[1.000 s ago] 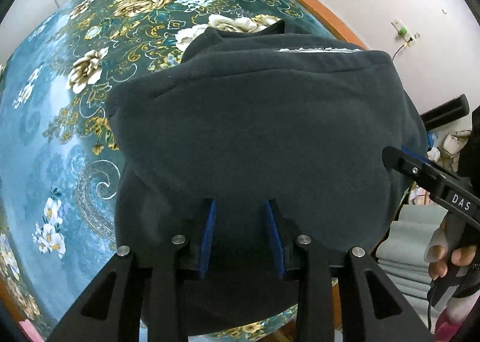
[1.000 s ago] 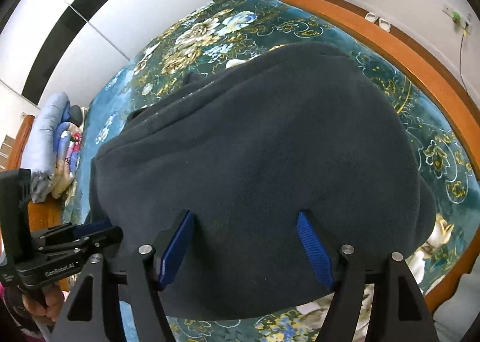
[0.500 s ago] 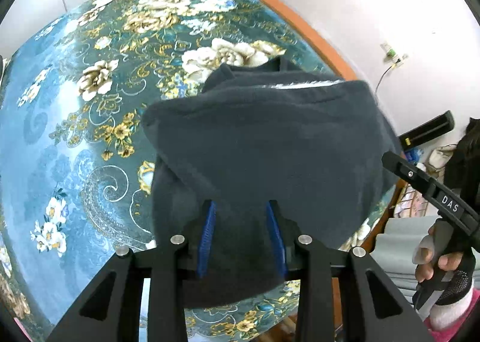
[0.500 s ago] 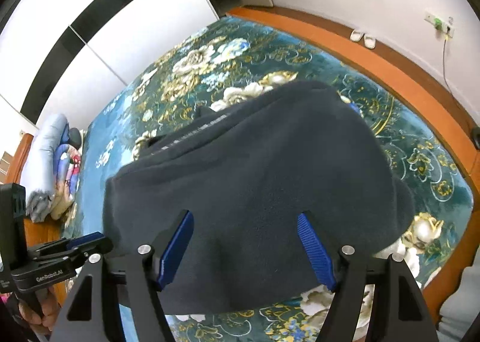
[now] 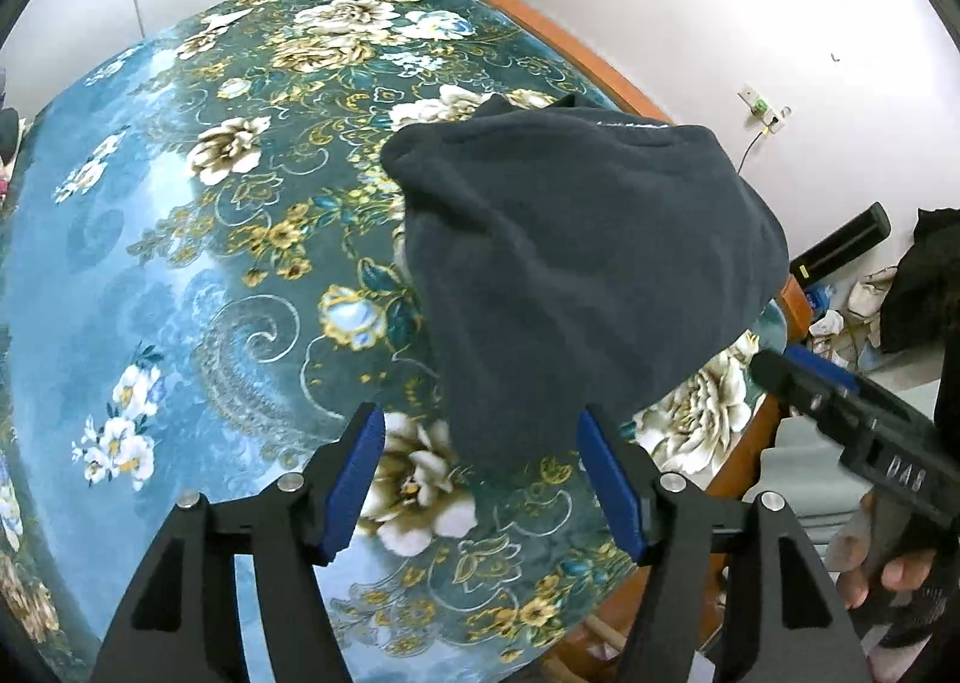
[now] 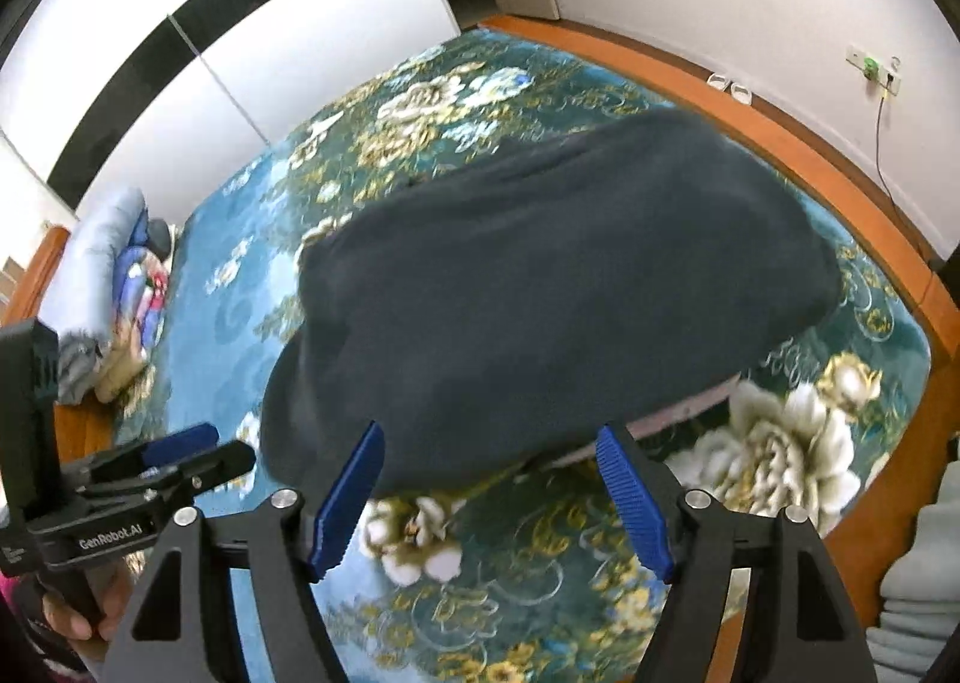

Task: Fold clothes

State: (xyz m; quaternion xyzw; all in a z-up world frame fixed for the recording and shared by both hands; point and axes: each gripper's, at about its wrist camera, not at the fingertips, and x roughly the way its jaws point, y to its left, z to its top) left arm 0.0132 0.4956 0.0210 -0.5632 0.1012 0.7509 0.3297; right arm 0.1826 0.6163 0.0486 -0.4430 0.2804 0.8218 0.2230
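- Dark fleece garment lies folded in a compact bundle on the bed's floral teal bedspread, centre-right of the left wrist view, near the bed's wooden frame at upper right.
- Left gripper, bottom centre of its view: jaws wide apart, nothing between the blue pads; garment's near edge sits just beyond the tips, no contact visible.
- Right gripper, bottom centre of right wrist view: jaws also spread apart, empty; blue pads frame the garment's near edge; touching or not, can't tell.
- In right wrist view the garment fills mid-frame, slightly blurred; a pale underlayer shows at its lower right edge.
- Each gripper shows in the other's view: right one at right edge of left wrist view, left one at lower left of right wrist view.
- Bedding pile at left edge, right wrist view.
- Wall socket w/ cable upper right; wardrobe doors upper left.
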